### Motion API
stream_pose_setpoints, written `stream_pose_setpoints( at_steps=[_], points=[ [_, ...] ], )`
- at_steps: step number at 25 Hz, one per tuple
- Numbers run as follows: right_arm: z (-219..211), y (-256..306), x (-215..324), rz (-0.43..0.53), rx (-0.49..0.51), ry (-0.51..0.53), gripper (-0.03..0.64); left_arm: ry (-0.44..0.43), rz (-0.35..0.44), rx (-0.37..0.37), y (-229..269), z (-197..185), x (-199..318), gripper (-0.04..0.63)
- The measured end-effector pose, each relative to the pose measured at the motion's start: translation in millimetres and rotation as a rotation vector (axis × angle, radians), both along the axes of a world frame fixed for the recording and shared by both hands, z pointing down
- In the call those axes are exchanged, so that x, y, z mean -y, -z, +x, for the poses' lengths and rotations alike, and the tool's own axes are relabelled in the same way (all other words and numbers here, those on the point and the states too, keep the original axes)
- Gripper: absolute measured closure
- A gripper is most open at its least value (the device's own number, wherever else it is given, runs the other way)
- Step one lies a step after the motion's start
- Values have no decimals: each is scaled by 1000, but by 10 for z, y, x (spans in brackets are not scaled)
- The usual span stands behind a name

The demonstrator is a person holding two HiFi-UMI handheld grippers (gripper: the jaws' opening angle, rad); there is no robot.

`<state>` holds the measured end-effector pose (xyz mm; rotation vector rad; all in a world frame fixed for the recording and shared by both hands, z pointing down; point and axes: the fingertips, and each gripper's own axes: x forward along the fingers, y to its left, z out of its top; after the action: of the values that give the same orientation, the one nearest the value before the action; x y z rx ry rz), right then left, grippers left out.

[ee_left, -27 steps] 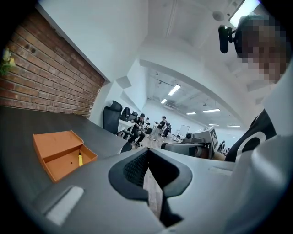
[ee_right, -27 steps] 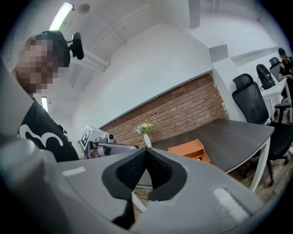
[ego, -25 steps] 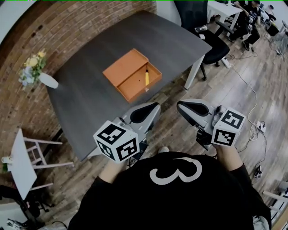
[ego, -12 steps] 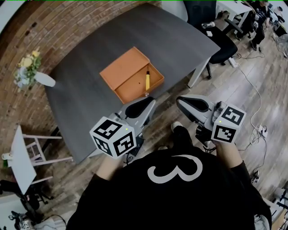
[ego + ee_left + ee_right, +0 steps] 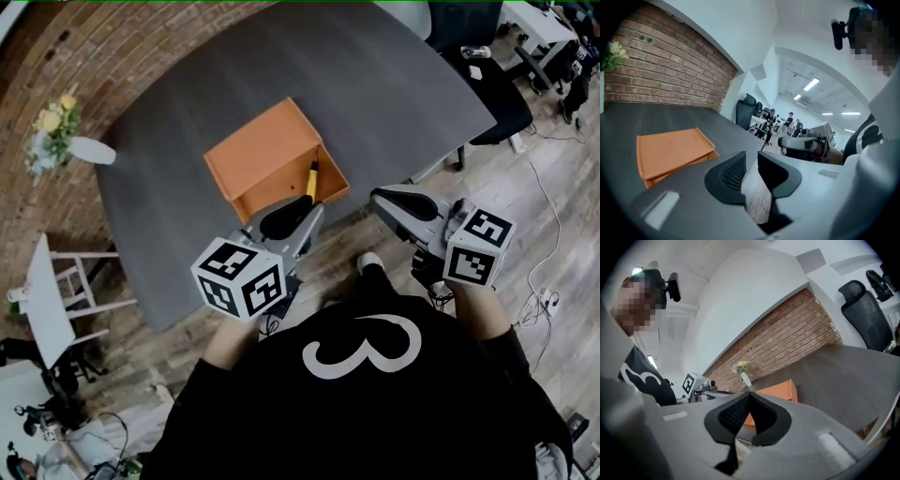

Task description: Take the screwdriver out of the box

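Note:
An orange box [image 5: 267,155] lies open on the dark table [image 5: 394,84], its lid folded toward the far left. In its tray near the front edge lies a yellow-handled screwdriver [image 5: 311,178]. My left gripper [image 5: 305,211] hovers at the table's near edge just in front of the box; its jaws are opening, with a gap and nothing between them [image 5: 751,157]. The left gripper view shows the box [image 5: 672,150] from the side, and the screwdriver is hidden there. My right gripper [image 5: 377,195] hangs over the floor right of the box, its jaws shut and empty [image 5: 749,393].
A white vase of flowers [image 5: 58,141] stands at the table's far left corner. A black office chair [image 5: 492,94] sits by the right end. A small white side table [image 5: 47,314] is on the left, and a cable [image 5: 553,216] runs over the wooden floor.
The person has stepped toward the table. Both grippers have moved forward, and the left one now reaches the table edge by the box.

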<state>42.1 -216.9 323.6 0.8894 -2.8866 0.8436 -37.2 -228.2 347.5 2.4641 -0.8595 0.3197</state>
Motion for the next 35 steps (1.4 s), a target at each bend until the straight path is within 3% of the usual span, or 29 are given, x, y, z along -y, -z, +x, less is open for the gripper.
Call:
stream_pose_setpoints(
  at_steps=[17, 27, 35],
  points=[
    [351, -440, 771, -103, 10, 153, 615, 146, -182, 287, -1081, 20, 714, 428],
    [339, -718, 963, -151, 12, 204, 615, 164, -305, 432, -1563, -141, 941, 417],
    [401, -673, 1002, -147, 40, 218, 615, 168, -347, 522, -1750, -106, 913, 434]
  ],
)
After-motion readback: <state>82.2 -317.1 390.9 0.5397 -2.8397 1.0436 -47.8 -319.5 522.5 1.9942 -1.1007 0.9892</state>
